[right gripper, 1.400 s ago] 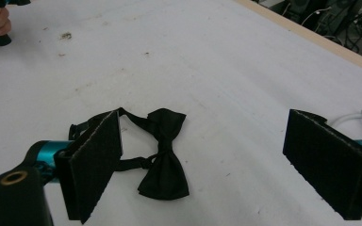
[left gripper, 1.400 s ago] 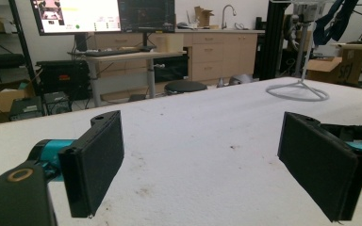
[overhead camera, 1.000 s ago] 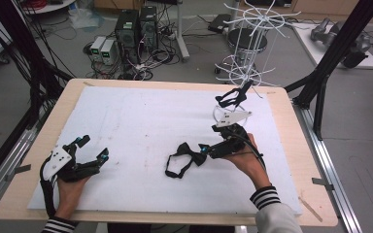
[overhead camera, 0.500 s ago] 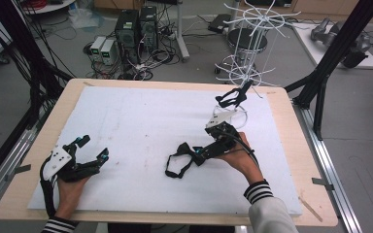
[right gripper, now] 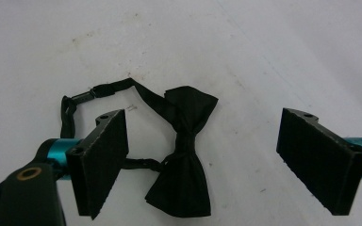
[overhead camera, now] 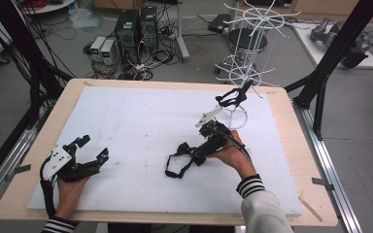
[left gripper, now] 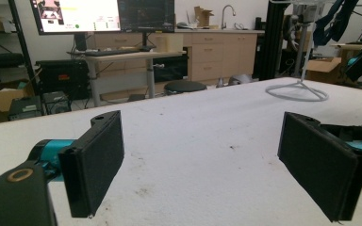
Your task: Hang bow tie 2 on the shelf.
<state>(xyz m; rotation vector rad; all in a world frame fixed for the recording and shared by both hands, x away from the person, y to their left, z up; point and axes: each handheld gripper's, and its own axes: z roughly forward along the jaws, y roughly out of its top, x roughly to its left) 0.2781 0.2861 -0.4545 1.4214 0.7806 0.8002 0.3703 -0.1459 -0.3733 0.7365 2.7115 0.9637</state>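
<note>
Nothing grasped yet — the right gripper [right gripper: 202, 165], jaws apart, straddles the bow tie [right gripper: 183, 155] — pickup remains.

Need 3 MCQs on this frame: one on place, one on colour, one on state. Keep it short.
1. Where does the bow tie lie?
A. on the white table cover, between the right claw's jaws
B. hung on the wire rack
C. under the left claw

2. What colour is the bow tie?
A. red
B. black
C. white

3. How do the right claw's jaws stand?
A. shut on the tie
B. shut on nothing
C. open, pads clear of the tie

Key: 1 A, the right gripper view shows it flat on the cover between the two pads. 2 B, knot, wings and strap are all black. 3 C, both pads stand wide apart on either side of the tie, with white cover showing between pad and tie on the right.
</note>
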